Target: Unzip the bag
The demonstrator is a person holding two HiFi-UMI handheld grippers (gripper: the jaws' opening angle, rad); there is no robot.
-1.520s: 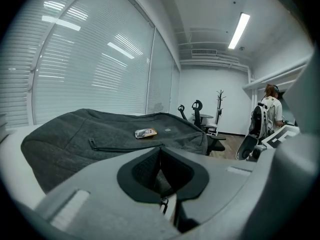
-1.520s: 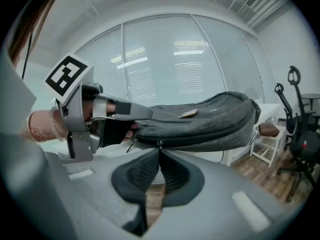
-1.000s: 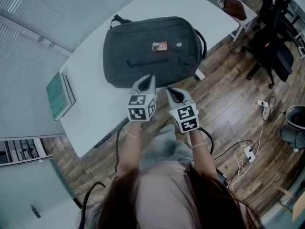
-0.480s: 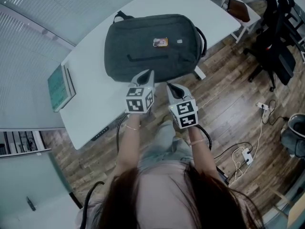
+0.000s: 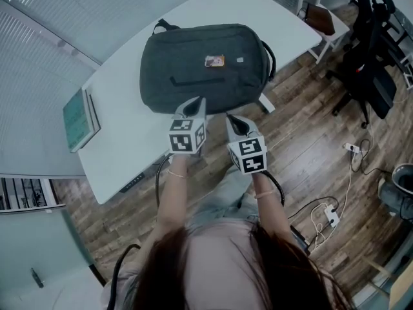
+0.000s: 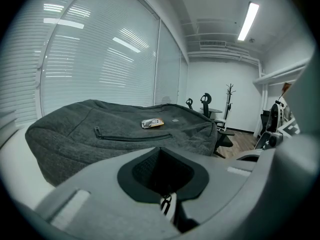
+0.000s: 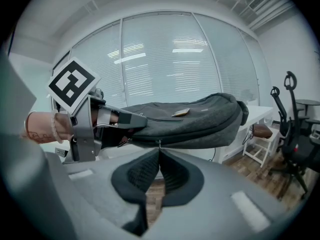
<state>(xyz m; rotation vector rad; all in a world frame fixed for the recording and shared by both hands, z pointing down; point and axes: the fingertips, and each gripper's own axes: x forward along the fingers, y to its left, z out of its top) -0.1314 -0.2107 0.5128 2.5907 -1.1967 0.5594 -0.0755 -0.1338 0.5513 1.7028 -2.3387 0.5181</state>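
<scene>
Both my pairs of jaws are pressed together, with nothing clamped that I can see. The grey bag (image 5: 203, 63) lies flat on the white tabletop (image 5: 129, 141), close to its near edge. My left gripper (image 5: 197, 102) has its tips at the bag's near side — over its edge in the head view. My right gripper (image 5: 231, 118) sits just beside it, lined up on a small zipper pull (image 7: 159, 144) — whether the tips touch it I cannot tell.
</scene>
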